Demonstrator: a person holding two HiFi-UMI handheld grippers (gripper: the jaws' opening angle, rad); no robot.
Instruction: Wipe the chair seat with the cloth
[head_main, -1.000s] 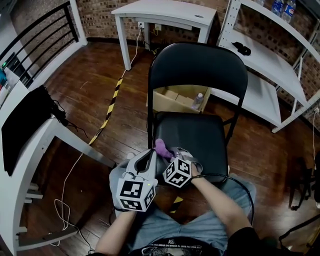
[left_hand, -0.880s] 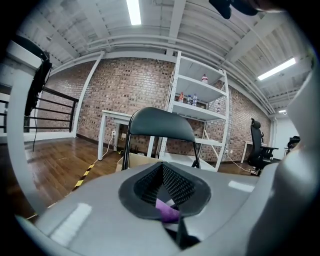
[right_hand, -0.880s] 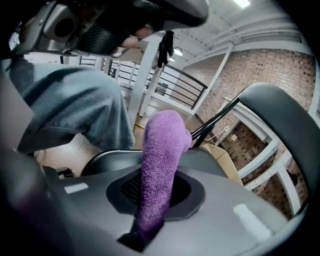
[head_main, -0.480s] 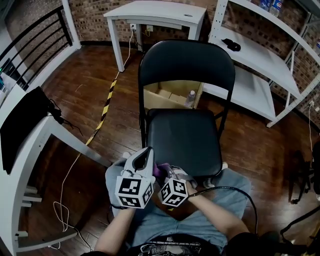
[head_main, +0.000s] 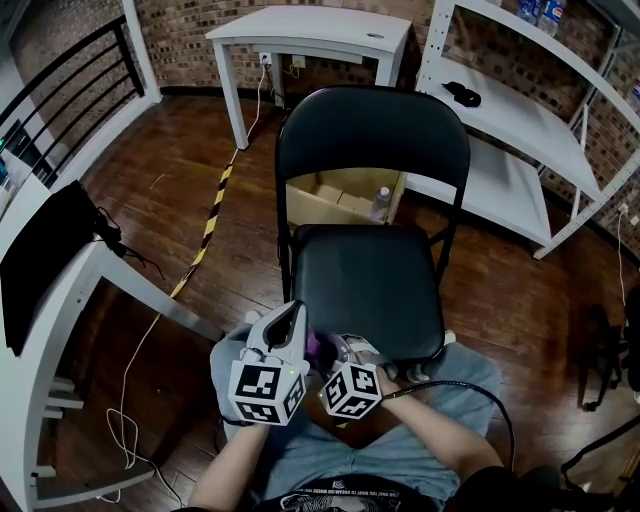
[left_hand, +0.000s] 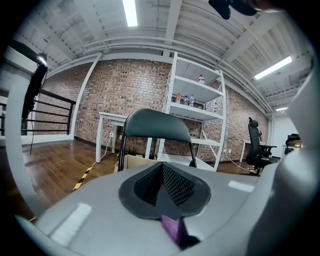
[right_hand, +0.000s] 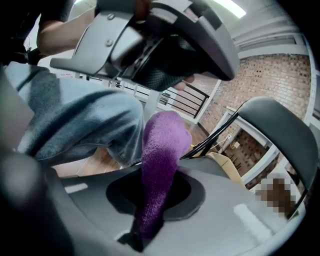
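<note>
while the left gripper (head_main: 290, 320) and right gripper (head_main: 347, 350) each keep fingers clamped on the purple cloth (right_hand: 160, 165), just off the chair seat's (head_main: 370, 280) front left corner, wiping seems not yet begun; next, lower it onto the seat.

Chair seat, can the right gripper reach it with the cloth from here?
Probably yes: the right gripper, fingers shut on the purple cloth, sits by the front edge of the chair seat, and nothing lies on it.

Left gripper (head_main: 291, 318) and right gripper (head_main: 347, 349) sit together before the chair seat (head_main: 372, 280), cloth (head_main: 314, 346) between them.
</note>
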